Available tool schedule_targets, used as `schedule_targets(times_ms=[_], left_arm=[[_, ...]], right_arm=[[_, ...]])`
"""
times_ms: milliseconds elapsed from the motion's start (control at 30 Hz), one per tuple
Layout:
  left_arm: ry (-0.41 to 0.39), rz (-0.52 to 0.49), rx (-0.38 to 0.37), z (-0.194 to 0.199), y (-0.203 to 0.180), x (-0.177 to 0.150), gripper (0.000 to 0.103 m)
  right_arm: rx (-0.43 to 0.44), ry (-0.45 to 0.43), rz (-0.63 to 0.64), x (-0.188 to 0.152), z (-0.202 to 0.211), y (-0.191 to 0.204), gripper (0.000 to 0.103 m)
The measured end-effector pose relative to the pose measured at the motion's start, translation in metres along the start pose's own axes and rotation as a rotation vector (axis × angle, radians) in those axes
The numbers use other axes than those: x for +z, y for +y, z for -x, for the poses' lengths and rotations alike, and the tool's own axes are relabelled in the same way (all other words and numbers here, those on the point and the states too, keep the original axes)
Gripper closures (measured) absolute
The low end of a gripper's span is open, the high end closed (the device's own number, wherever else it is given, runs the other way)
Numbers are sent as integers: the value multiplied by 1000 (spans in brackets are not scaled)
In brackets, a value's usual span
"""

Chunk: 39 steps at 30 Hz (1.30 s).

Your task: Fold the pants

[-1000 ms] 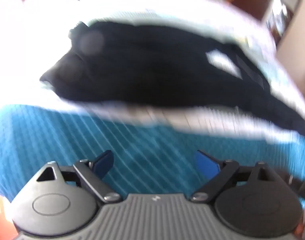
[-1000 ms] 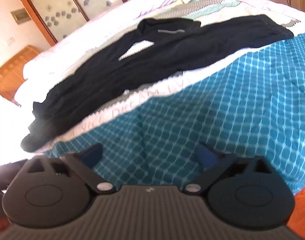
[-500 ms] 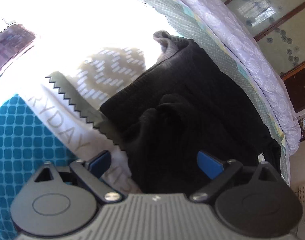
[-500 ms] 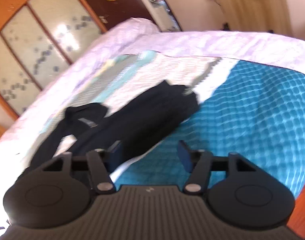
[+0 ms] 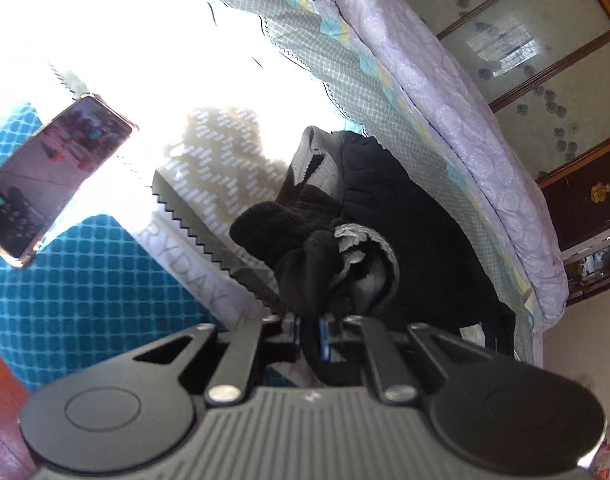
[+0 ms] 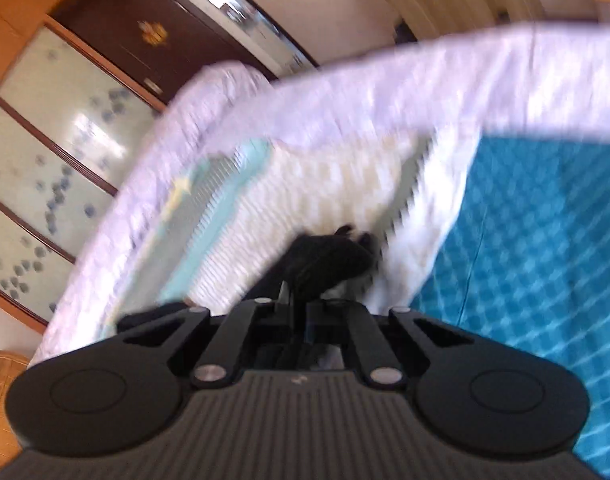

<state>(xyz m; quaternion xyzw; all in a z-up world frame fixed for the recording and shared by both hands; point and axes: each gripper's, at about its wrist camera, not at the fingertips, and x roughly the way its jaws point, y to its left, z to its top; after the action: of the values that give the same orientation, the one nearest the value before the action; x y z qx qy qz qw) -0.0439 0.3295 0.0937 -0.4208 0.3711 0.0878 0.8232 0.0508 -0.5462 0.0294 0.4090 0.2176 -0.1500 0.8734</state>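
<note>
The black pants (image 5: pixel 417 232) lie on the bed. In the left wrist view my left gripper (image 5: pixel 309 338) is shut on a bunched fold of their black fabric, with a grey lining edge (image 5: pixel 357 240) showing just beyond the jaws. In the blurred right wrist view my right gripper (image 6: pixel 299 322) is shut on another end of the pants (image 6: pixel 325 260), which bunches up just past the jaws. The rest of the garment is hidden in that view.
A phone (image 5: pixel 45 178) lies on the teal patterned bedspread (image 5: pixel 85 284) at the left. A lilac quilt (image 5: pixel 465 112) runs along the far side of the bed. A wardrobe with frosted doors (image 6: pixel 45 160) stands behind. Wooden floor (image 5: pixel 1 400) shows at the bed's edge.
Both grippers were open above the bed; now each has closed on an end of the pants. The right view has swung toward the bed's end and is blurred.
</note>
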Motion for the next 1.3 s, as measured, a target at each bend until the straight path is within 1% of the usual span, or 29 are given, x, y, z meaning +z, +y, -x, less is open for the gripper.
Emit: schedule_targets(times_ms=[67, 100, 133, 167, 200, 233, 267, 300, 333, 367, 400, 467, 533, 600, 667, 700, 767, 800, 867, 900, 967, 1033, 1067, 1100, 1133, 1167, 1200, 1267, 1300], left_arm=[[4, -19, 14, 14, 5, -8, 96], [12, -30, 17, 27, 15, -13, 96], [20, -43, 28, 20, 16, -22, 95], [31, -66, 49, 17, 20, -31, 94], [55, -106, 89, 21, 27, -42, 91], [76, -139, 133, 13, 30, -50, 86], [90, -171, 191, 0, 33, -56, 76], [85, -188, 229, -8, 25, -62, 71], [66, -193, 248, -2, 25, -64, 67], [42, -180, 251, 7, 27, -57, 65], [12, -158, 246, 18, 34, -54, 65], [-42, -123, 230, 30, 37, -33, 65], [-87, -140, 218, 36, 32, -17, 65], [-108, -177, 202, 31, 19, -5, 65], [-130, -237, 173, 18, -10, -1, 65], [-135, -265, 166, 10, -34, -3, 65], [-127, -324, 120, -22, -66, -7, 65], [-114, -348, 100, -43, -82, -12, 65], [-87, -382, 80, -91, -106, -33, 65], [-73, -398, 74, -118, -109, -46, 65], [-50, -437, 77, -153, -115, -63, 65], [-34, -481, 113, -182, -108, -81, 65], [-71, -526, 118, -187, -103, -93, 65], [-127, -590, 110, -180, -99, -104, 64], [-153, -657, 107, -180, -97, -116, 60], [-163, -663, 98, -178, -96, -121, 56], [-157, -661, 91, -177, -96, -123, 55], [-161, -665, 87, -177, -92, -129, 52], [-160, -677, 88, -179, -91, -131, 50]], right_arm=[[12, -29, 10, -6, 22, 5, 96], [9, -31, 14, -13, 32, 6, 96], [3, -28, 22, -22, 41, 6, 96], [-9, -20, 31, -18, 50, -14, 95], [-43, -5, 54, -28, 55, -17, 95], [-86, 13, 84, -39, 57, -19, 89], [-133, 31, 107, -50, 59, -22, 86], [-183, 43, 104, -34, 62, -61, 64], [-245, 37, 83, -36, 61, -74, 40], [-301, -9, 41, -44, 72, -86, 42], [-327, -74, -21, -46, 84, -95, 42], [-349, -145, -110, -40, 105, -98, 43], [-311, -163, -68, -32, 114, -74, 46], [-210, -128, 9, -29, 106, -38, 46], [-75, -55, 39, -28, 89, -5, 46], [-9, -11, 37, -29, 78, 10, 46], [100, 77, -1, -36, 51, 37, 46], [141, 123, -35, -38, 32, 47, 46], [198, 197, -127, -53, -1, 69, 46], [223, 238, -168, -57, -22, 75, 47], [241, 315, -257, -67, -64, 82, 47], [256, 383, -363, -76, -102, 86, 47], [248, 401, -419, -81, -119, 86, 46], [229, 410, -477, -84, -133, 87, 46], [221, 414, -534, -89, -141, 88, 46], [211, 419, -587, -87, -151, 86, 45], [196, 421, -635, -87, -163, 86, 42], [160, 421, -753, -87, -182, 84, 32], [150, 418, -813, -91, -190, 83, 23]])
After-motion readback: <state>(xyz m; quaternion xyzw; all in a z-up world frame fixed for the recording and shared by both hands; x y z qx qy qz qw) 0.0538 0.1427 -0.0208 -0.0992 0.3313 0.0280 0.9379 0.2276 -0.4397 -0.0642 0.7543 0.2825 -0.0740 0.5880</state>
